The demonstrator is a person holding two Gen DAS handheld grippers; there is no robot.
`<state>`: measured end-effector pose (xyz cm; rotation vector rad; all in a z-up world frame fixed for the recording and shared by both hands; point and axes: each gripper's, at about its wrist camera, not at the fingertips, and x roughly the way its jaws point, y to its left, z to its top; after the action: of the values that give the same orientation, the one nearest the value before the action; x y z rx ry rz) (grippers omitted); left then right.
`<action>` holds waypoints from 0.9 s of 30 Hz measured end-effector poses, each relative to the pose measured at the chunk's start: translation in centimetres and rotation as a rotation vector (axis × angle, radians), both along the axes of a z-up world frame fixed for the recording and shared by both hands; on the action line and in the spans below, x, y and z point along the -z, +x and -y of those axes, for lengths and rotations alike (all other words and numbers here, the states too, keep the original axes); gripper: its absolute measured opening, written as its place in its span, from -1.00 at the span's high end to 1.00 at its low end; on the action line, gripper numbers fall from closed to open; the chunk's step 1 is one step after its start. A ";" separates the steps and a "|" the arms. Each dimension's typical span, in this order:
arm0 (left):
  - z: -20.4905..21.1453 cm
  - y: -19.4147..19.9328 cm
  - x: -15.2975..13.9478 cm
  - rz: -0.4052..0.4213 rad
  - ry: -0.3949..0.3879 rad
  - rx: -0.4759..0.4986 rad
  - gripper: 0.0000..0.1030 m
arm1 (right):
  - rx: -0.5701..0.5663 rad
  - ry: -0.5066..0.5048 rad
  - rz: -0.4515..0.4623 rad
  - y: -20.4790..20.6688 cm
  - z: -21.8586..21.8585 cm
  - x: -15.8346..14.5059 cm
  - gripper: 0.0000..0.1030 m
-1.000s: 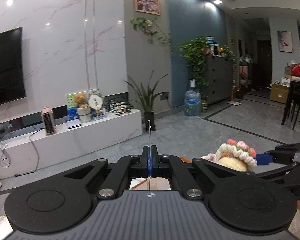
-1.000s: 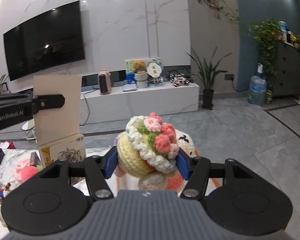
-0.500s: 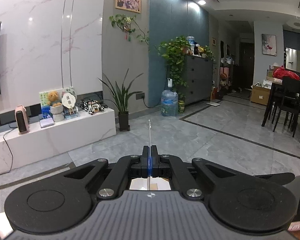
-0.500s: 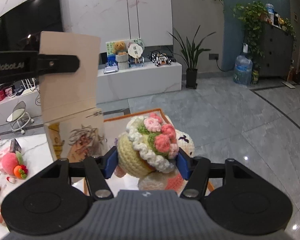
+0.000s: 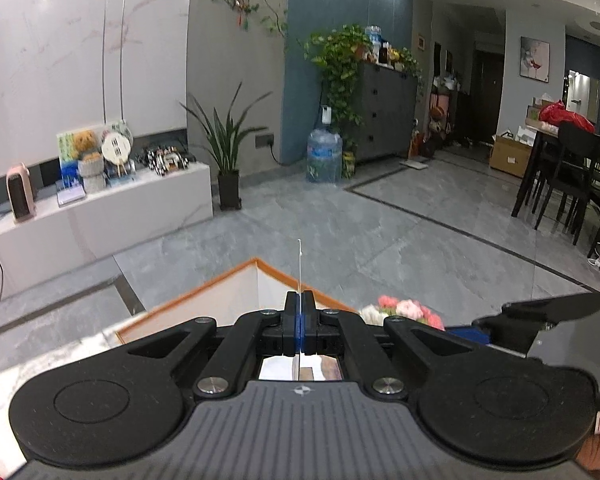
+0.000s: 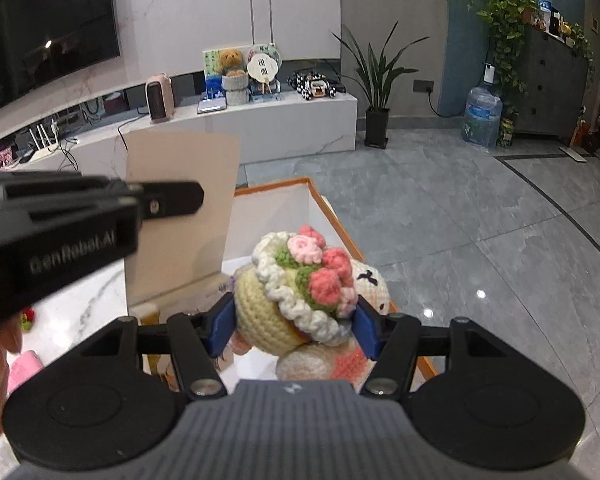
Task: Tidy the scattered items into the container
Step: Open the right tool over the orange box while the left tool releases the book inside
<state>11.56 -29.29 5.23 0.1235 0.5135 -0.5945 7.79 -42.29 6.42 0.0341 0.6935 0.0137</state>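
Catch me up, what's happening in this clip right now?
A person is tidying toys into a white box with an orange rim, one handheld gripper per hand. The right gripper is shut on a crocheted doll with a flowered hat, held over the box. The left gripper is shut on a thin beige card or booklet, seen edge-on from its own camera and held upright beside the box. Neither item has been let go. More small toys lie on the marble tabletop.

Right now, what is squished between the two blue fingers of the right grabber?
A crocheted doll, its hat covered in pink yarn flowers. The right wrist view shows the blue fingers of the right gripper pressing its sides, above the orange-rimmed box.
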 end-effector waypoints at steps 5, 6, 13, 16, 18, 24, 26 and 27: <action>0.3 0.3 0.4 -0.006 0.015 0.007 1.00 | 0.009 -0.013 -0.017 0.2 0.0 0.4 -0.22; 0.3 0.3 0.4 -0.006 0.018 0.009 1.00 | 0.011 -0.016 -0.020 0.3 0.0 0.5 -0.22; 0.2 0.6 1.3 0.016 0.080 -0.056 0.77 | 0.022 -0.060 -0.052 0.6 -0.3 1.2 -0.36; -0.2 0.7 1.2 0.016 0.067 -0.068 0.71 | 0.021 -0.056 -0.043 0.6 -0.2 1.1 -0.44; -0.4 0.6 1.2 0.016 0.064 -0.072 0.70 | 0.023 -0.055 -0.038 0.6 -0.2 1.0 -0.45; -0.5 0.2 1.1 0.012 0.061 -0.076 0.66 | 0.020 -0.055 -0.034 0.6 -0.2 1.0 -0.45; -0.5 0.1 1.1 0.010 0.061 -0.076 0.66 | 0.020 -0.055 -0.033 0.6 -0.3 1.0 -0.45; -0.5 0.1 1.0 0.010 0.060 -0.076 0.66 | 0.020 -0.055 -0.032 0.6 -0.3 1.0 -0.45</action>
<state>11.62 -28.77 4.22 0.1630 0.5243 -0.5042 8.41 -42.01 5.42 -0.0112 0.7256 -0.0256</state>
